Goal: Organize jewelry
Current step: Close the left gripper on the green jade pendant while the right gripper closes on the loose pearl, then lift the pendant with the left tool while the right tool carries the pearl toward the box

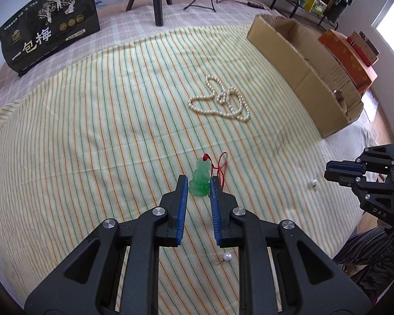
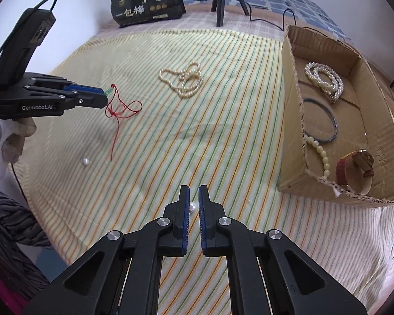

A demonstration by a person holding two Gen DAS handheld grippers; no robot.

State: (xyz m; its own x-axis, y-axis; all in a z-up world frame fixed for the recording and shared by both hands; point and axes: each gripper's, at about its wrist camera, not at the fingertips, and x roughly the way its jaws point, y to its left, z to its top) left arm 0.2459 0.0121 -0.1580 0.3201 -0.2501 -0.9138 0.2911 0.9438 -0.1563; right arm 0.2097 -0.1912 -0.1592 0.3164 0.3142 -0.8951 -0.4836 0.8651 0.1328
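Right wrist only: watch (image 2: 356, 169) inside box (image 2: 291, 120)

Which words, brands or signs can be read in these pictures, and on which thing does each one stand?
"一包梅": large white characters on the black bag.
"GenRobot.AI": white print on the side of the left gripper, seen from the right wrist view.
"DAS": small letters on the body of the right gripper, seen from the left wrist view.
The small print and gold seals on the black bag are too small to read.
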